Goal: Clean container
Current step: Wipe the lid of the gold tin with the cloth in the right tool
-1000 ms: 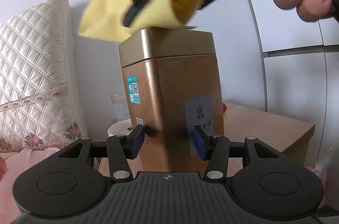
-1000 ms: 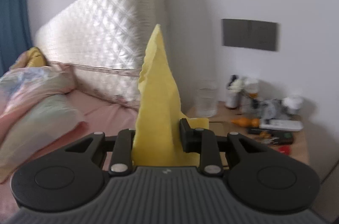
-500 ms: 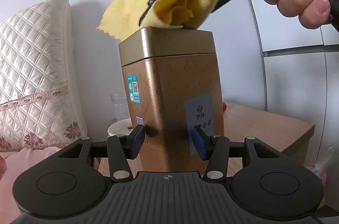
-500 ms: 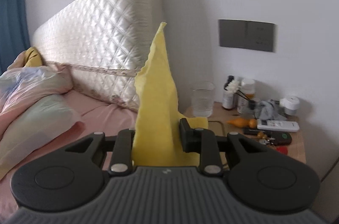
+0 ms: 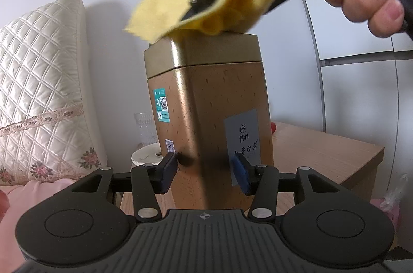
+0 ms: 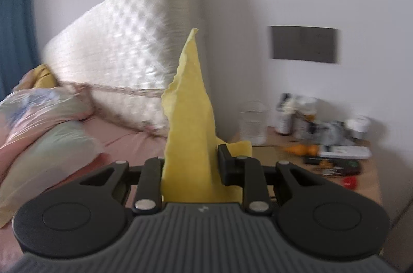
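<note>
Gold tin point(image 5: 206, 102): clamped low by left gripper point(image 5: 205, 167).
Yellow cloth point(image 5: 232, 7): pinched in right gripper point(image 6: 191, 164), now swept across lid; wiping underway.

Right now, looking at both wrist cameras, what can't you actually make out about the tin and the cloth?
- Tin lid top: left wrist view looks up from below; yellow cloth covers the edge, so contact and dirt are unseen.
- Tin's base: hidden behind the left gripper body.
- Tin: barely shows in the right wrist view, behind the cloth.
- Nightstand clutter: motion-blurred.
</note>
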`<state>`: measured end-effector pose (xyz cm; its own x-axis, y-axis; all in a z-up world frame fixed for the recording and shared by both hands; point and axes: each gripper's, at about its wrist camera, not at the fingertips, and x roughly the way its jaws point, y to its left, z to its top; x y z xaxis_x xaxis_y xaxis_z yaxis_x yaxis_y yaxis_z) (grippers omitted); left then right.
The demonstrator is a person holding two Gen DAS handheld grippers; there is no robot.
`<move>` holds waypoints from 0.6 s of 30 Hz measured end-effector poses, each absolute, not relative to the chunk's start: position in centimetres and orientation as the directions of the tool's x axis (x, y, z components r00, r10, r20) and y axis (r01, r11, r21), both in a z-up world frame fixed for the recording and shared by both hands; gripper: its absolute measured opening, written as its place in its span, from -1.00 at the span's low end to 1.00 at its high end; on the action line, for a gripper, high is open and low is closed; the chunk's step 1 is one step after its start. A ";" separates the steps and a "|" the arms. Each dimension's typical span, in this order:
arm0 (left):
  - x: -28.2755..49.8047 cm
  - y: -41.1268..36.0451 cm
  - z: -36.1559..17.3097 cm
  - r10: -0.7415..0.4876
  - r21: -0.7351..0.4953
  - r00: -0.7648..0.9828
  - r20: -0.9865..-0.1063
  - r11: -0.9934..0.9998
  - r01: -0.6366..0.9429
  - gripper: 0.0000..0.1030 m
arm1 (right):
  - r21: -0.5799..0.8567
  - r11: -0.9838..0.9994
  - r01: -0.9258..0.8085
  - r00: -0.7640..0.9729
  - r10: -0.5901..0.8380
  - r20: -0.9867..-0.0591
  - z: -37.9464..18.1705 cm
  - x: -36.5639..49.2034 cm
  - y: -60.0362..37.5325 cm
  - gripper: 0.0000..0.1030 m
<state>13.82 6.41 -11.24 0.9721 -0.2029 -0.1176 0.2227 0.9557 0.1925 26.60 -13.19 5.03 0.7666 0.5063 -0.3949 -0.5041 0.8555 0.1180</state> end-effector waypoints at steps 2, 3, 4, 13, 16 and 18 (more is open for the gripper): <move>13.8 6.4 -11.3 -0.202 0.194 0.972 -0.118 0.956 0.222 0.02 | 0.122 0.864 -0.488 0.777 0.493 -0.391 4.9 26.6 -13.8 -0.50; 13.8 6.4 -11.3 -0.201 0.195 0.973 -0.118 0.956 0.221 0.02 | 0.124 0.865 -0.485 0.779 0.493 -0.389 4.9 26.6 -13.8 -0.50; 13.8 6.4 -11.3 -0.200 0.196 0.973 -0.117 0.956 0.221 0.02 | 0.120 0.865 -0.487 0.780 0.493 -0.387 4.9 26.5 -13.5 -0.50; 13.8 6.3 -11.5 -0.198 0.207 0.973 -0.121 0.953 0.220 0.02 | 0.156 0.805 -0.572 0.718 0.584 -0.379 5.0 25.1 -11.6 -0.50; 13.8 6.3 -11.5 -0.200 0.207 0.972 -0.123 0.953 0.222 0.02 | 0.158 0.835 -0.528 0.747 0.545 -0.382 5.0 25.8 -13.0 -0.50; 13.8 6.4 -11.5 -0.199 0.207 0.972 -0.123 0.953 0.222 0.02 | 0.150 0.856 -0.495 0.770 0.512 -0.380 4.9 26.2 -13.9 -0.50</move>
